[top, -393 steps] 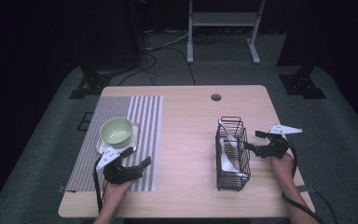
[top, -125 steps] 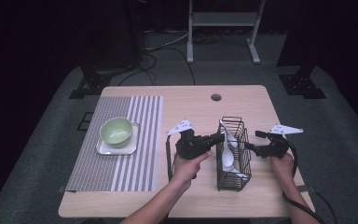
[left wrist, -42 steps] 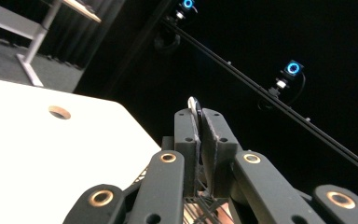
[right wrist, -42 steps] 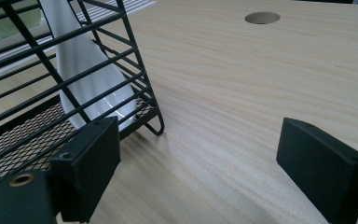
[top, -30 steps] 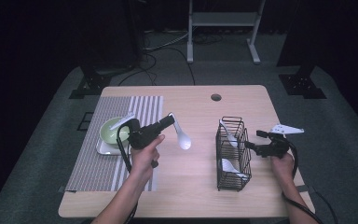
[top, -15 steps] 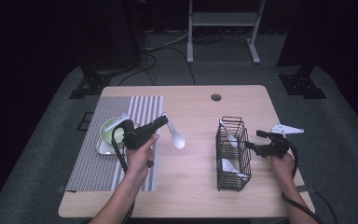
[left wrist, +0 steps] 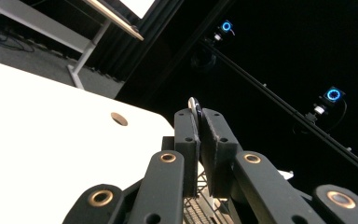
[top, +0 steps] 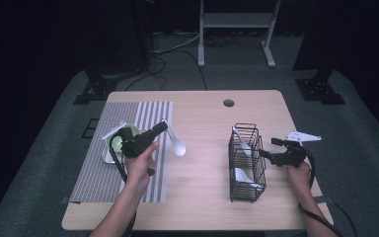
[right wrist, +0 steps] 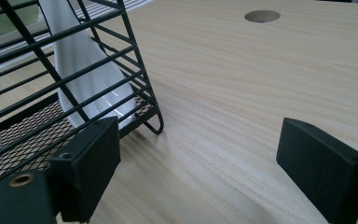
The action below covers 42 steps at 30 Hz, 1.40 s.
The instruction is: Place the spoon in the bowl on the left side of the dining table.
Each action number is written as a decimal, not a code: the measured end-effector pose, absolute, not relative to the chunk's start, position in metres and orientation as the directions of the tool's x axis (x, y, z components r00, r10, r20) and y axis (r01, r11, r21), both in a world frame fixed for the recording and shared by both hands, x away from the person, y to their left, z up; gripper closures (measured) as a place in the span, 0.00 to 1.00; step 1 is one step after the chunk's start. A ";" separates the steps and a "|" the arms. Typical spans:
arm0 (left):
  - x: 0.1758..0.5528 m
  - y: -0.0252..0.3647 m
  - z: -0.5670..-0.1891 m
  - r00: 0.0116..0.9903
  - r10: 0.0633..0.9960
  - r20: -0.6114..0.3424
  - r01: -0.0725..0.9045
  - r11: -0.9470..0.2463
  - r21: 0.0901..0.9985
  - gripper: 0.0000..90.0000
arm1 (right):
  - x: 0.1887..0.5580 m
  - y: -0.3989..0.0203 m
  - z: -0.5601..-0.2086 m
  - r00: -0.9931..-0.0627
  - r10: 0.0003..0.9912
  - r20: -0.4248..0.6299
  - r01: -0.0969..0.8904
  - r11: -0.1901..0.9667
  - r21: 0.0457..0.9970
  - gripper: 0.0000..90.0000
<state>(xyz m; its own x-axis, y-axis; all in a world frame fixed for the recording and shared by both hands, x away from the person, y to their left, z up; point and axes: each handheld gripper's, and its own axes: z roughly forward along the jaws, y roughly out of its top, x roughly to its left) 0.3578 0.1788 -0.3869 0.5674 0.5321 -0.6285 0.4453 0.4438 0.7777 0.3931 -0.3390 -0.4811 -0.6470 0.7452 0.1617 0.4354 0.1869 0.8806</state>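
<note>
My left gripper (top: 164,126) hovers over the striped mat's right edge, shut on the handle of a white spoon (top: 178,147) whose bowl hangs to the right. In the left gripper view the jaws stand pressed together with the spoon's thin white edge (left wrist: 194,104) poking out between them. A green bowl (top: 128,132) on a white plate (top: 107,156) lies just left of that gripper, partly hidden by it. My right gripper (top: 269,148) rests open at the right side of the black wire basket (top: 247,127). Through the basket's wires (right wrist: 28,56) I see a white spoon (right wrist: 88,79).
The basket holds two more white spoons (top: 242,143), one upright and one lying low. A grey striped mat (top: 96,173) covers the table's left part. A round cable hole (top: 228,103) sits near the far edge. Bare wood lies between mat and basket.
My left gripper has carried the spoon leftward, from the table's middle to the mat's edge beside the bowl. The right gripper has kept still by the basket.
</note>
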 end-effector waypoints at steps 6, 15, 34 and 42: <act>0.359 0.188 -0.387 0.555 0.549 -0.625 0.435 0.449 0.781 0.95 | 0.393 -0.339 -0.481 -0.647 0.745 0.162 0.435 0.186 0.881 0.14; 0.360 0.201 -0.386 0.535 0.567 -0.626 0.419 0.466 0.780 0.95 | 0.393 -0.339 -0.481 -0.647 0.745 0.160 0.436 0.189 0.880 0.14; 0.362 0.226 -0.385 0.500 0.598 -0.627 0.390 0.490 0.779 0.94 | 0.393 -0.338 -0.481 -0.644 0.748 0.160 0.437 0.189 0.880 0.14; 0.363 0.239 -0.383 0.483 0.616 -0.622 0.369 0.501 0.783 0.94 | 0.393 -0.338 -0.481 -0.643 0.749 0.159 0.437 0.189 0.879 0.14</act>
<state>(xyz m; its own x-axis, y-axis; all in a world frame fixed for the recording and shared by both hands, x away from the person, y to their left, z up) 0.3629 0.2394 -0.3830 0.4829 0.6163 -0.6221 0.3694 0.5007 0.7828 0.3932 -0.3383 -0.4811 -0.6434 0.7488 0.1591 0.4375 0.1891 0.8791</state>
